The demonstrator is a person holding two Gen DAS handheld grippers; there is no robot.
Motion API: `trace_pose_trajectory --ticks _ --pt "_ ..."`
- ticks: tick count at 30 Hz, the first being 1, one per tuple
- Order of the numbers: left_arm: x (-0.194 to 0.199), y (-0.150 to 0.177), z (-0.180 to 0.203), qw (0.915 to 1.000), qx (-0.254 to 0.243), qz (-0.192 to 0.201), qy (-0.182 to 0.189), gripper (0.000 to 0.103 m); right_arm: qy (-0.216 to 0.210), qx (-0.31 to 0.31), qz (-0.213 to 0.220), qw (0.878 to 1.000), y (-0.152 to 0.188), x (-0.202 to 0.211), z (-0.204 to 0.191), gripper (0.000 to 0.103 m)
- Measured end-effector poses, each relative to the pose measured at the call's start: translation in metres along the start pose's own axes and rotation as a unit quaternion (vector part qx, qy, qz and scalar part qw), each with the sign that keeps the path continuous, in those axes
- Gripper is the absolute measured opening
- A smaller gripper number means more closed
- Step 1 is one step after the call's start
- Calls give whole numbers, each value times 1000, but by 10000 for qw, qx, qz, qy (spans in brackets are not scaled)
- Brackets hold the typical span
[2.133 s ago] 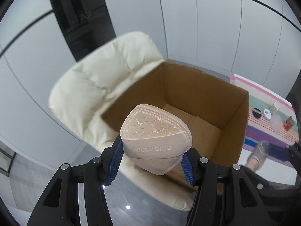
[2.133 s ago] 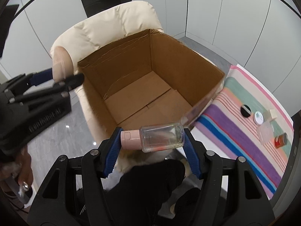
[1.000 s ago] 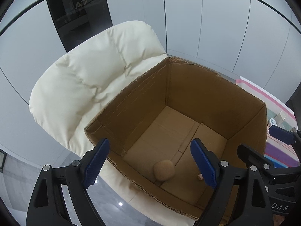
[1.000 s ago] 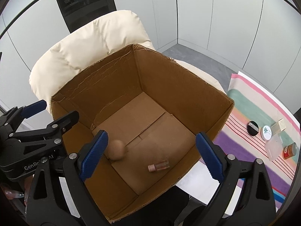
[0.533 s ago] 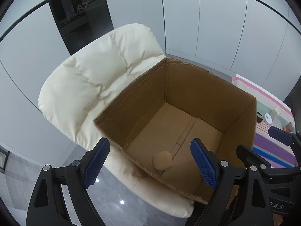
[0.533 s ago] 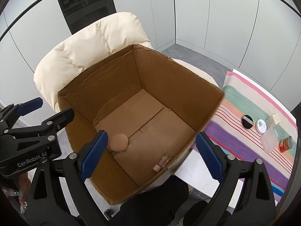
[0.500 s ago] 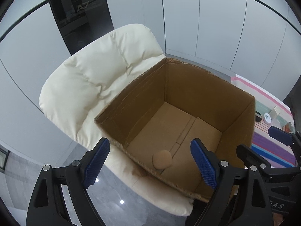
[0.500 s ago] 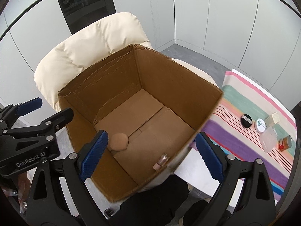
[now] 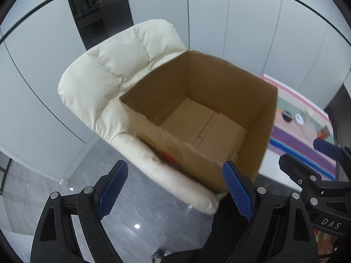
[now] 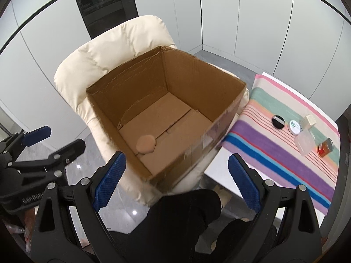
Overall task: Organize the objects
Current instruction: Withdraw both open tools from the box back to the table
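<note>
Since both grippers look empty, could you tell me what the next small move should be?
Probably swing the right gripper, jaws open and empty, toward the striped cloth to fetch the black round case. The beige puff already lies in the cardboard box; small items remain on the cloth.

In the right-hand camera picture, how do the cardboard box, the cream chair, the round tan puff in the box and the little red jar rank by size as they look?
1. Cardboard box and chair: alike, and the box hides part of the chair.
2. Puff.
3. Red jar, though it sits farther away.
</note>
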State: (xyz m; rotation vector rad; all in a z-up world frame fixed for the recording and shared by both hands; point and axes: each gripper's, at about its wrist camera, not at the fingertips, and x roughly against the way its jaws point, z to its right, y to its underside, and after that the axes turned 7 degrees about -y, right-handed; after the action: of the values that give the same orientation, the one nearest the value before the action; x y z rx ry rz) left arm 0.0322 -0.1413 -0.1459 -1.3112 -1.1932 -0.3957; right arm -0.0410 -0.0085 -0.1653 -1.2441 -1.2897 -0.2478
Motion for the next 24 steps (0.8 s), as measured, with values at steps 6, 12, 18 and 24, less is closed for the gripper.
trace_pose_trajectory --ticks 6,12,18,24 --pt "18 31 1 9999 -52 -37 124 89 -133 4 36 9999 32 28 -5 96" --pt "22 35 12 9996 -201 90 198 89 -61 -98 115 9999 44 43 1 96" --pt "16 27 16 9991 -142 123 384 89 50 -305 147 9994 47 48 15 96" --pt "18 20 41 9973 -403 187 589 89 234 -524 222 9981 52 58 35 96"
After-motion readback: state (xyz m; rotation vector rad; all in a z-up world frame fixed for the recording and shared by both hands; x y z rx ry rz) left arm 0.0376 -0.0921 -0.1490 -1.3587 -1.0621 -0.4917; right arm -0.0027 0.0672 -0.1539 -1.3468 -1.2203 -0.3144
